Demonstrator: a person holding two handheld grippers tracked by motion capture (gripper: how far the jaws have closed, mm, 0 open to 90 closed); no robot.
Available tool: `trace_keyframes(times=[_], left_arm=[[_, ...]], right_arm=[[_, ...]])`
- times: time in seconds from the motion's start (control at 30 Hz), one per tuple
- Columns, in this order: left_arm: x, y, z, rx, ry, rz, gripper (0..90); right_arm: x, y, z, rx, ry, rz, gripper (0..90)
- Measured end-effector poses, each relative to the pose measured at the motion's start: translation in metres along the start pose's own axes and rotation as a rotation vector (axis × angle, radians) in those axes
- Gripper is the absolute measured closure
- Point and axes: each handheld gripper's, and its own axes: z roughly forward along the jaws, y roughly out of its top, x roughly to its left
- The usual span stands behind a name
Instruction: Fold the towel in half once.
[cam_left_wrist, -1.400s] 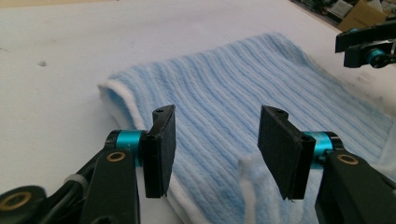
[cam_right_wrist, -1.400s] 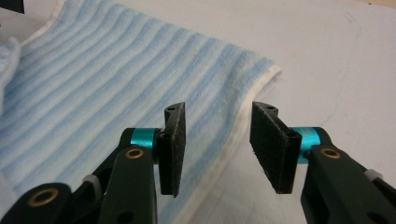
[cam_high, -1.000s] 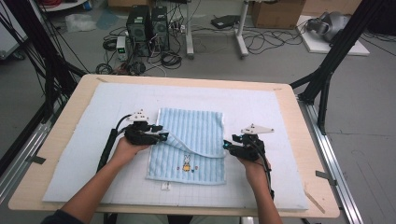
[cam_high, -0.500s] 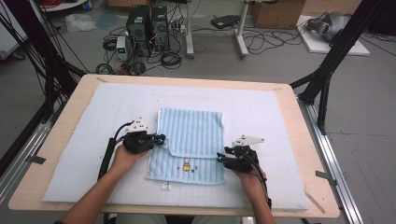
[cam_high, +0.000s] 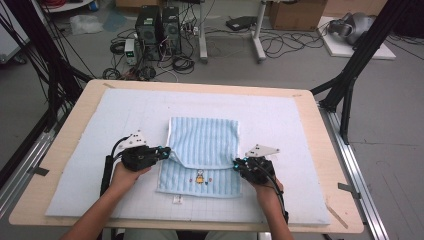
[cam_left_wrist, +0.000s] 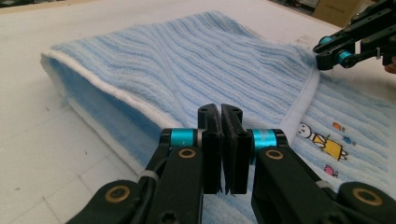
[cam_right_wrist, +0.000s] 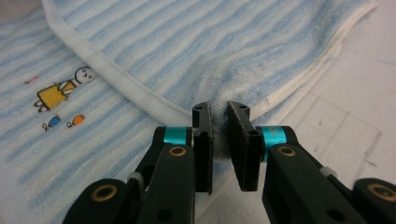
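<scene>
Ribbed blue terry towel (cam_high: 202, 145), white-hemmed, folded over itself.

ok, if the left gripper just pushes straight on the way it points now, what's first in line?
The left gripper is already at the folded blue towel, jaws shut on its near corner. Going straight on, it would push into the towel's folded-over layer first. The right gripper sits across the towel to one side; depth is unclear.

light: even, bright, overhead | shadows: soft, faint | glare: none | high view: slightly soft | gripper views: near parts blurred, edges stretched
</scene>
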Motion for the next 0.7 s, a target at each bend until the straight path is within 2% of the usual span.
trace_keyframes(times=[0.13,0.33,0.5,0.7], left_arm=[[-0.001,0.001,-0.005,-0.018,-0.011,-0.013,86.6],[-0.005,-0.001,-0.013,-0.023,-0.021,-0.014,86.6],[-0.011,-0.007,-0.02,-0.02,-0.023,-0.019,86.5],[-0.024,-0.015,-0.03,-0.013,-0.027,-0.013,86.5]], right_arm=[[0.0,0.002,-0.008,-0.035,-0.005,0.006,80.5],[0.005,0.001,-0.017,-0.046,-0.001,0.008,80.6],[0.014,-0.002,-0.027,-0.058,0.003,0.007,80.6],[0.027,-0.012,-0.037,-0.054,0.003,0.002,80.6]])
